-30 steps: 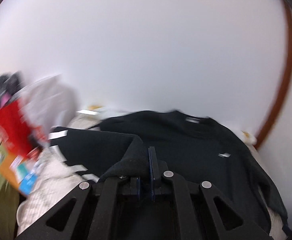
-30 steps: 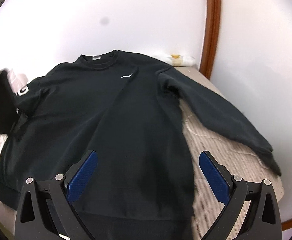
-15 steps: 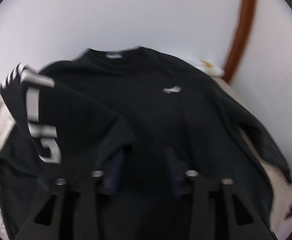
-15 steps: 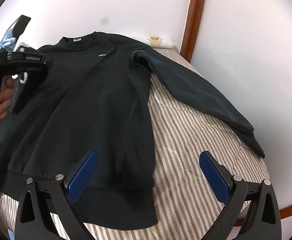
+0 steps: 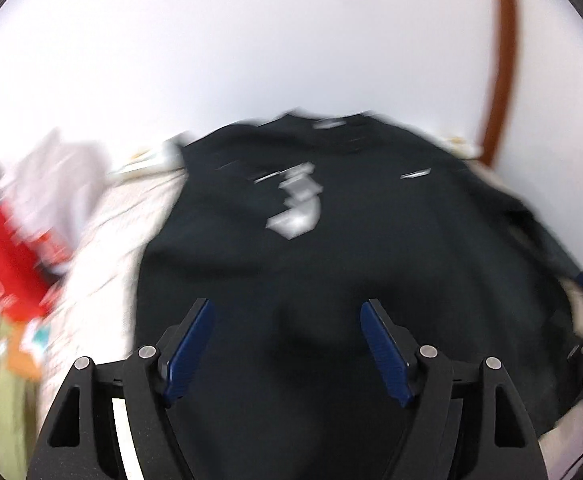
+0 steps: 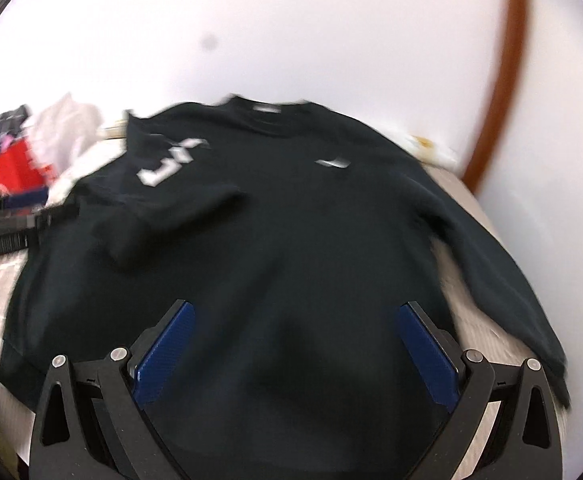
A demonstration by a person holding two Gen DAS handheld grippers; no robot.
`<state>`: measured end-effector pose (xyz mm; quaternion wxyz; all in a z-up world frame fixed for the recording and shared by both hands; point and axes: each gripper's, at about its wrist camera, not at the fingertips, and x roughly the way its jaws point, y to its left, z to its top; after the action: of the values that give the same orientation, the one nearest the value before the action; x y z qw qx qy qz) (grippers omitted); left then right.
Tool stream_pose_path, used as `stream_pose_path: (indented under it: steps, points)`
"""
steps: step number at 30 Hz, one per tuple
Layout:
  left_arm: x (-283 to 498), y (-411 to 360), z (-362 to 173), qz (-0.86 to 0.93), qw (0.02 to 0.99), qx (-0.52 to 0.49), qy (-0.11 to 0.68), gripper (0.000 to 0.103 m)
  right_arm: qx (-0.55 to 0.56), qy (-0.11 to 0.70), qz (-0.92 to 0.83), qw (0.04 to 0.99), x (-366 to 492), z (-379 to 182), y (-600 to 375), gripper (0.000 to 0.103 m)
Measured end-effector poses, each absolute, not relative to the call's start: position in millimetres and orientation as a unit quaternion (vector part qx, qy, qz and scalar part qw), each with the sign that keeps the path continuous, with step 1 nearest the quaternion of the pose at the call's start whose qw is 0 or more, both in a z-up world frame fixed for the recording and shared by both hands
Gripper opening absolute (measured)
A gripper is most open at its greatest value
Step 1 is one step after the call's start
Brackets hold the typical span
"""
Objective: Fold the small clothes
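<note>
The black sweatshirt (image 6: 291, 216) is lying flat on the striped bed (image 6: 471, 320), one sleeve (image 6: 171, 184) already folded across its chest. The left gripper (image 5: 283, 344), jaws just opening, is hanging spread and empty. The right gripper (image 6: 295, 352) is hovering spread too. Next probably comes the other sleeve (image 6: 491, 264), lying near the bed's edge, with the wall (image 6: 291, 32) close behind.

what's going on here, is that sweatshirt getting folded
Yes. A person with a handheld tool in each hand is folding a black sweatshirt on a striped bed cover. The printed sleeve is folded across the chest; the other sleeve lies out flat. The left tool has just been opening and holds nothing; the right tool is open too.
</note>
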<state>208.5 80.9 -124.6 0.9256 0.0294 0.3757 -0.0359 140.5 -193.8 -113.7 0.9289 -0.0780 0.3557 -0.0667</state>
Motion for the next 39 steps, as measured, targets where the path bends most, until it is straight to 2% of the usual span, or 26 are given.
stream_pose_path:
  steps: [8,13,16,18,19,21,23,26,31,39]
  points:
    - [153.7,179.3,-171.1,0.02,0.896,-0.034,0.443,0.074,-0.117,0.364,0.073,0.921,208.7,-134.2,-83.4,0.1]
    - [145.7,188.1,-187.0,-0.011,0.894,-0.064,0.444,0.074,-0.186,0.382,0.093,0.901,248.5,-172.4,-28.7,0.1]
    - [155.2,179.5,-192.7,-0.019,0.894,-0.067,0.443,0.074,-0.22,0.395,0.077,0.889,267.3,-193.4,-17.1,0.088]
    - [159.1,172.3,-197.5,-0.02,0.894,-0.061,0.444,0.075,-0.224,0.409,0.065,0.882,277.1,-201.1,-18.5,0.059]
    - [160.1,171.1,-197.1,-0.018,0.896,-0.057,0.44,0.075,-0.21,0.412,0.073,0.884,281.3,-199.2,-21.7,0.054]
    - [161.6,167.1,-197.6,-0.013,0.898,-0.046,0.437,0.075,-0.195,0.416,0.081,0.884,286.4,-190.4,-29.2,0.005]
    - [160.9,166.0,-198.7,-0.01,0.9,-0.036,0.435,0.075,-0.162,0.412,0.107,0.89,285.1,-169.7,-46.1,0.005]
    - [164.1,162.4,-200.5,-0.005,0.9,-0.023,0.434,0.076,-0.152,0.356,0.068,0.92,276.2,-128.5,-78.4,0.005]
    - [165.7,161.1,-200.9,0.002,0.899,-0.02,0.437,0.079,-0.054,0.298,-0.008,0.953,270.7,-63.6,-177.3,0.005]
    - [166.3,159.5,-201.8,0.006,0.898,-0.018,0.439,0.082,0.018,0.301,-0.086,0.95,266.7,-54.5,-280.6,0.005]
